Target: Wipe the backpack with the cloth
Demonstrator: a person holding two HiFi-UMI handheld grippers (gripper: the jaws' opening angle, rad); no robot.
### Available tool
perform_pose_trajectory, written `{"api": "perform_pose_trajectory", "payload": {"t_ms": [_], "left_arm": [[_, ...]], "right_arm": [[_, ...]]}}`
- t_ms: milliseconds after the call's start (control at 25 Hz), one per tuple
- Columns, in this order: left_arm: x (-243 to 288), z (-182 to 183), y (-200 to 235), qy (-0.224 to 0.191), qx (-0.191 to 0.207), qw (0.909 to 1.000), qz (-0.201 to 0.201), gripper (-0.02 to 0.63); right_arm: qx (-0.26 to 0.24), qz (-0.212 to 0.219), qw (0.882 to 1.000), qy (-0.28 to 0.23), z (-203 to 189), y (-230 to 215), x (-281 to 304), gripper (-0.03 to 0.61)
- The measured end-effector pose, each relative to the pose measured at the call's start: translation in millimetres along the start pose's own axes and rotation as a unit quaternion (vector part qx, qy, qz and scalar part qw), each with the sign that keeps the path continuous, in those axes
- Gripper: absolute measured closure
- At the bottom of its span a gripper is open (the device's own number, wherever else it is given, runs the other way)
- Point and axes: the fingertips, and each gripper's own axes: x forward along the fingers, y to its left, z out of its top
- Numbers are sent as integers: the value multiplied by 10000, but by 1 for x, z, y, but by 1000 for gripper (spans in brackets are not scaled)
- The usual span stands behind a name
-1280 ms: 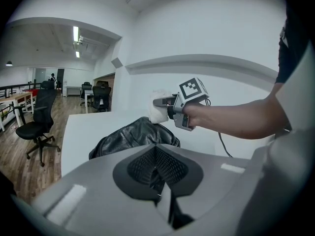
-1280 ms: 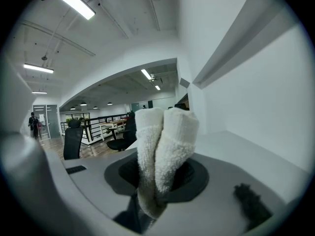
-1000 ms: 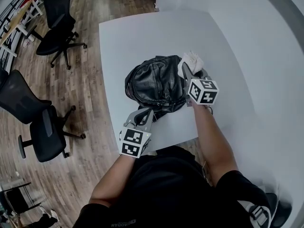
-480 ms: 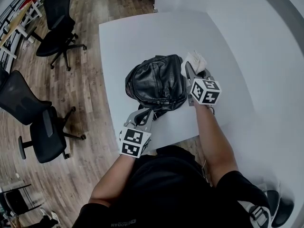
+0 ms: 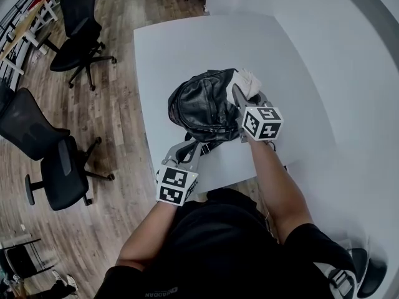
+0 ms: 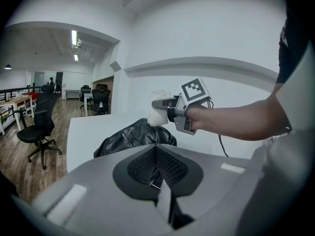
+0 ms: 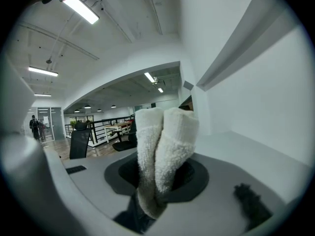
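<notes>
The fingers of my right gripper (image 5: 242,93) were pinching the white cloth (image 5: 250,80) tight; in the right gripper view the folded roll stood up out of them, clamped at its lower part. The fingers of the left gripper (image 5: 191,149) were pressed together. Something dark sat low between them, which I judged to be a strap of the backpack (image 5: 202,104), though the thin piece was hard to make out.

The black backpack lay on the white surface (image 5: 187,48), toward its near half, with the cloth at its far right corner. Half a second before, the cloth had been a little more to the right, just off the edge of the bag. At this moment it was back against the leather, and the left gripper view showed it touching the top of the bag. One second before, it had been near this same place. So the right gripper had gone out and come back, while the left gripper had stayed at the near edge.

I read this as short wiping strokes over one corner, with the bag held steady from the near side. The wiping was under way, but only this corner seemed covered, and most of the leather was left to do.
</notes>
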Motion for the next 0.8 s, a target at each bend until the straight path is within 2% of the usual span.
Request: {"api": "perform_pose_trajectory", "payload": {"t_ms": [240,440,800], "left_arm": [[-16,-4,6,0,-27,9999,141,609],[-32,-14,14,45,-121,9994,332,609],[-61,-28,31,25,-278,9973,686,609]], "right_arm": [[260,585,9974,334,-35,56,12,471],[255,935,9938,540,-57,97,21,471],[555,1284,9870,787,-86,143,47,471]]}}
